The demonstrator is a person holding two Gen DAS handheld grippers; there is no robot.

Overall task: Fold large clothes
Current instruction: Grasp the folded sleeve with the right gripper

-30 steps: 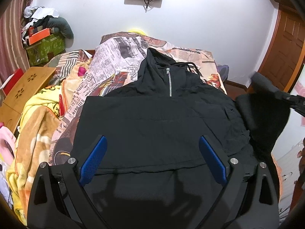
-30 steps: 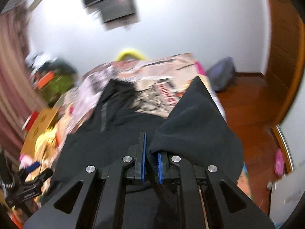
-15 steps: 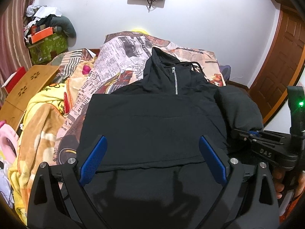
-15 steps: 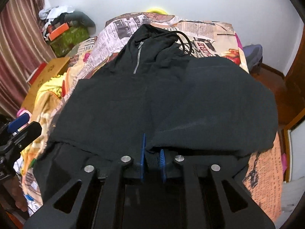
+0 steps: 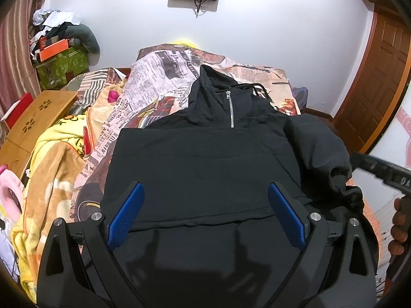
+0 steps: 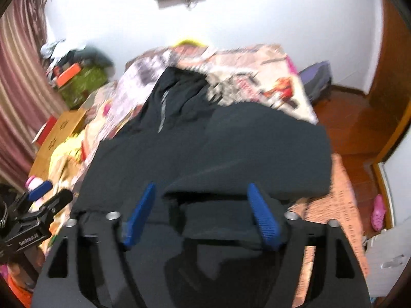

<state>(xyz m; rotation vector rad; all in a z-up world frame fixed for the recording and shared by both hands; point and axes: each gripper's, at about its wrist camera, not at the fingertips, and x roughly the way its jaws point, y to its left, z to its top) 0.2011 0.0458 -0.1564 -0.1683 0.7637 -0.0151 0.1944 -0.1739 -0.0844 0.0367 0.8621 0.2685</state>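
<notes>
"Where is the black hoodie (image 5: pixel 205 164)?"
"Flat on the bed (image 5: pixel 164 77). The left gripper (image 5: pixel 204 214) has fingers wide apart above it. The right gripper (image 6: pixel 203 214) is opening, with a sleeve fold between its fingers."

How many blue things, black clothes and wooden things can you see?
Blue rubber gripper pads: 4 (left gripper, right gripper)
Black zip-neck hoodie: 1
Light wooden lap table: 1
Brown wooden door: 1
Total: 7
</notes>
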